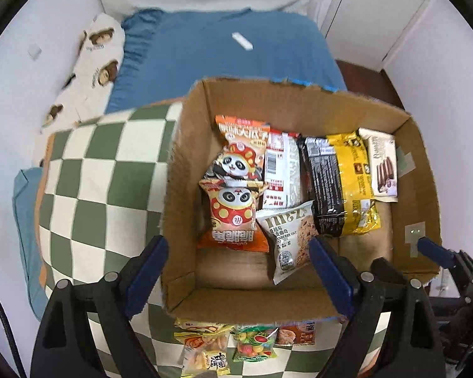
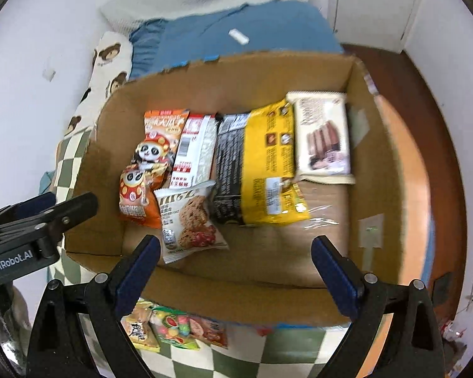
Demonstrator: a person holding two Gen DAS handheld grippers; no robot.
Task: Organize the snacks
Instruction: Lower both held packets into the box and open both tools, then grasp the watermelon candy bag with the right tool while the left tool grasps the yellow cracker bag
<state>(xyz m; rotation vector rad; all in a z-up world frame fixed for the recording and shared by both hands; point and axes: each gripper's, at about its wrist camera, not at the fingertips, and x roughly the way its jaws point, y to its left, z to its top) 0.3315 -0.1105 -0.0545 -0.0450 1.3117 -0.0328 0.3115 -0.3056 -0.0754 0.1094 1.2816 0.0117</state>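
A cardboard box [image 1: 179, 189] [image 2: 372, 145] sits on a checked blanket. In it lie two orange panda snack bags [image 1: 236, 211] [image 2: 135, 198], a white packet [image 1: 282, 170], a black packet [image 1: 324, 186], a yellow packet [image 1: 356, 182] [image 2: 268, 160], a wafer box [image 1: 383, 163] [image 2: 323, 135] and an oat cookie pack [image 1: 290, 239] [image 2: 189, 217]. My left gripper [image 1: 238, 278] is open and empty above the box's near wall. My right gripper [image 2: 235, 275] is open and empty over the same wall. Loose snack bags [image 1: 205, 349] [image 2: 173, 330] lie in front of the box.
The green and white checked blanket [image 1: 88, 195] covers the bed, with a blue sheet [image 1: 211, 50] and a bear-print pillow [image 1: 91, 63] behind. The right gripper's finger shows at the box's right side [image 1: 438, 252]. A brown floor [image 2: 441, 94] lies to the right.
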